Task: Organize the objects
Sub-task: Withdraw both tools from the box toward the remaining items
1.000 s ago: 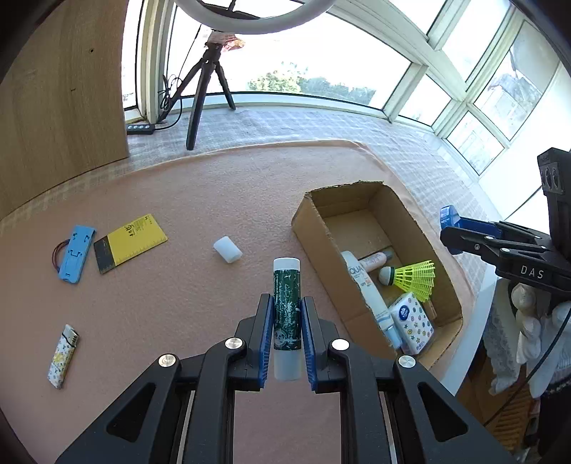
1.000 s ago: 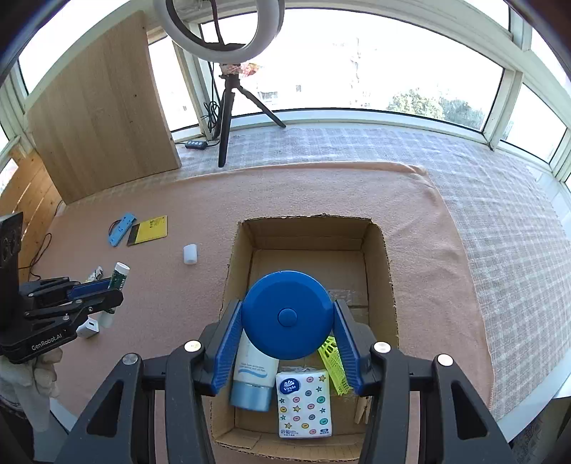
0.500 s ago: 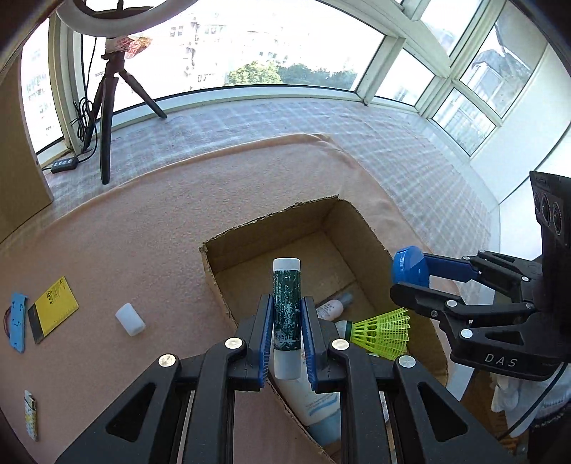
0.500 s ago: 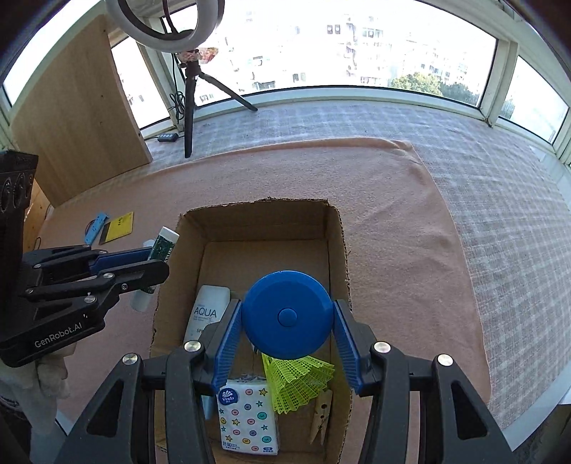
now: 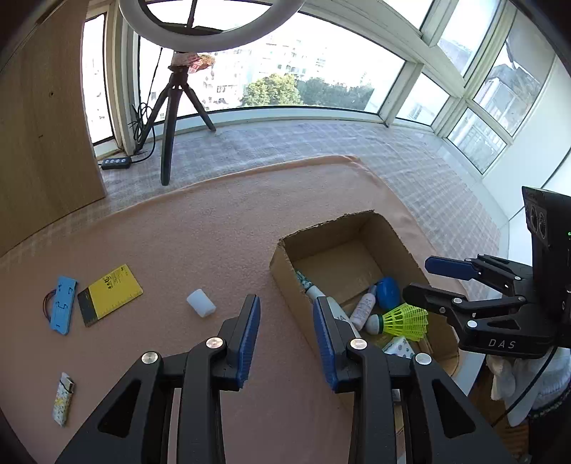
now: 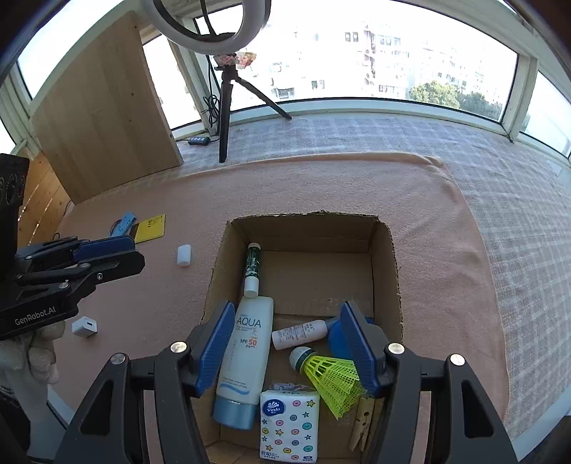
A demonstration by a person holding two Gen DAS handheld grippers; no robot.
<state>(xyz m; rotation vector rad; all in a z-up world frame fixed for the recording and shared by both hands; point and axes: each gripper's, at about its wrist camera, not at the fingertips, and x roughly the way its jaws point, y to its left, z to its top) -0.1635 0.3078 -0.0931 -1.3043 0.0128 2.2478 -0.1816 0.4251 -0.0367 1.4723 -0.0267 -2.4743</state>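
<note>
Release step: left claw (image 5: 285, 335) and right claw (image 6: 289, 348) were both opening, nothing between pads. Green tube (image 6: 252, 266) and blue disc (image 6: 337, 339) lay inside cardboard box (image 6: 385, 271). Advice: lift claws straight up, clear of box wall.

A sunlit enclosed balcony or sunroom in a flat, high up; curved windows (image 6: 374, 71) wrap the whole far side, with apartment blocks (image 6: 392, 46) and treetops (image 5: 278, 89) outside; the floor carries a grey checked mat (image 6: 499, 171) with a peach blanket (image 5: 214, 232) laid over it; a ring light (image 5: 210, 32) on a black tripod (image 5: 171, 117) stands by the glass, its cable running to a power strip (image 5: 116, 162), so the spot is rigged for filming; a pale wooden panel (image 6: 103, 117) leans at the left; a cardboard box (image 6: 387, 271) of toiletries and small household bits says home rather than workplace.
</note>
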